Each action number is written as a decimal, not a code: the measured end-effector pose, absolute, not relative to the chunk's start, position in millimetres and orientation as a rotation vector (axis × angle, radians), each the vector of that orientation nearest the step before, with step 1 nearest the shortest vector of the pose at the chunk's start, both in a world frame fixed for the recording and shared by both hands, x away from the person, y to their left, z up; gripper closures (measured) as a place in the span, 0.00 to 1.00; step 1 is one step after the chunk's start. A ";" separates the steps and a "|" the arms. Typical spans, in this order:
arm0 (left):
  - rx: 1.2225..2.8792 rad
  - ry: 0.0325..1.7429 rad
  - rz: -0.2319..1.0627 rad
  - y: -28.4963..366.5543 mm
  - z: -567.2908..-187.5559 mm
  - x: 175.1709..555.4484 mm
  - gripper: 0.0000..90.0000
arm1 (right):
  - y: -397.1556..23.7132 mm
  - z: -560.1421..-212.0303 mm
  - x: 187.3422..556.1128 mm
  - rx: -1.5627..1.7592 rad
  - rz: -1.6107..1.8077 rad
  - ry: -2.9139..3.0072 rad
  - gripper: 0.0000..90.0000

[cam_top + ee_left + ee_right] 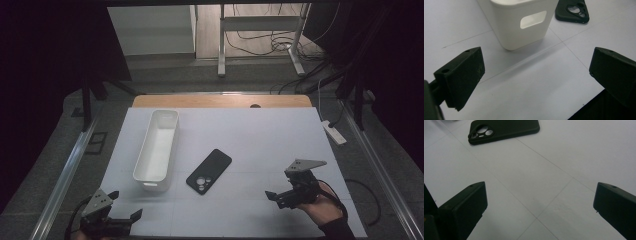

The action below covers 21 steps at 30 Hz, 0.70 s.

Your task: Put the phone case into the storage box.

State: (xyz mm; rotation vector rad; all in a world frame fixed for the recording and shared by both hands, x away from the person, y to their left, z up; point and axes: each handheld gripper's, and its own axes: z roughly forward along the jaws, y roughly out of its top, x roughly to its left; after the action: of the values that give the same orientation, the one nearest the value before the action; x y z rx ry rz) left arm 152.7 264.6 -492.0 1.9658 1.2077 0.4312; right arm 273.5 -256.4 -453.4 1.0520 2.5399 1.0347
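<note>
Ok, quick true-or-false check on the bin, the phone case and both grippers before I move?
1. The white bin stands upright with nothing visible inside. True.
2. The black phone case lies inside the bin. False: it lies on the white mat, beside the bin and apart from it.
3. The left gripper is open and holds nothing. True.
4. The right gripper is shut on the phone case. False: its jaws stand wide apart over bare mat, the case farther off.
5. The case's camera cutouts face up. True.
</note>
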 end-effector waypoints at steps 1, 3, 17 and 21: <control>1.966 1.208 0.431 264.6 -492.0 152.7 0.01 | -254.9 -452.9 274.2 1.052 1.039 2.541 0.00; 1.966 1.207 0.432 264.6 -492.0 152.7 0.01 | -253.1 -452.4 275.3 1.048 1.047 2.545 0.00; 1.968 1.203 0.431 264.5 -491.9 152.6 0.01 | -240.7 -454.2 284.0 1.015 1.043 2.578 0.00; 1.968 1.202 0.431 264.5 -491.9 152.6 0.01 | -236.5 -453.8 286.4 1.009 1.044 2.583 0.00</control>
State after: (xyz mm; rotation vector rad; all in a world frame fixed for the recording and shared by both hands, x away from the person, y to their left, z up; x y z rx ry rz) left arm 152.6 264.5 -491.9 1.9683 1.2024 0.4312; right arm 286.4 -236.5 -453.8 1.0091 2.5826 1.0443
